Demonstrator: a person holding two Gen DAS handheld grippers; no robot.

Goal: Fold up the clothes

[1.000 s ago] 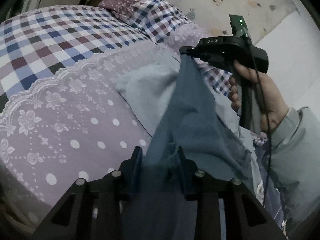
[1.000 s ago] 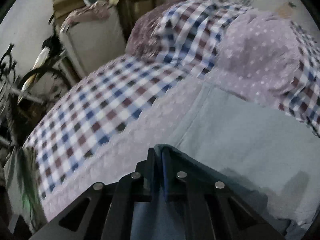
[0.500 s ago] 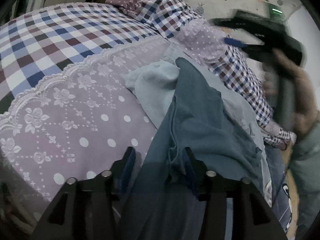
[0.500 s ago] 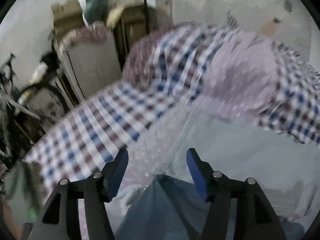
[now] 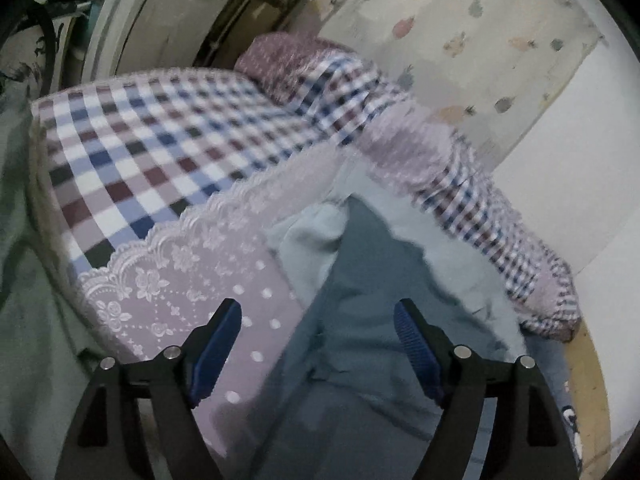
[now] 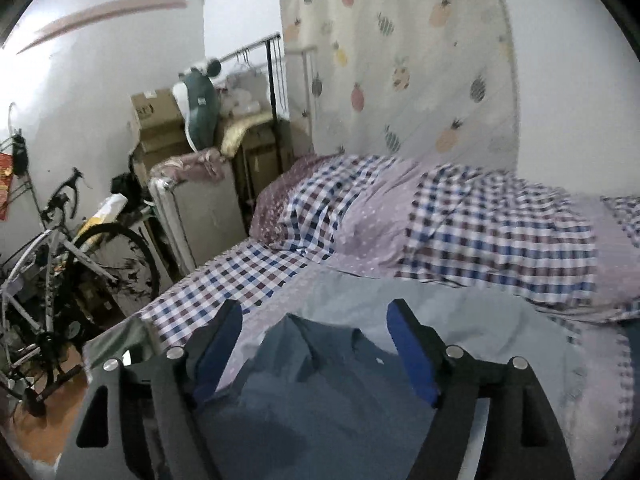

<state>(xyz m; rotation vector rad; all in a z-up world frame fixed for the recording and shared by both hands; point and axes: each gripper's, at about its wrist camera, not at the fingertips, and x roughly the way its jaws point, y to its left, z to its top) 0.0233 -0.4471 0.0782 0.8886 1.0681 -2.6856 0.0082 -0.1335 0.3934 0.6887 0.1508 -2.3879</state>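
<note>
Both grippers (image 5: pixel 318 322) (image 6: pixel 314 322) released garment (image 5: pixel 360 320), wide | bicycle (image 6: pixel 48 264) beside bed, blurry.

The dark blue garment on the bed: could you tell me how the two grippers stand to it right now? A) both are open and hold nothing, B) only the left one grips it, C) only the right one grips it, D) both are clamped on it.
A: the left gripper and the right gripper both have their jaws spread wide, and the dark blue garment lies loose on the bed between them.
</note>
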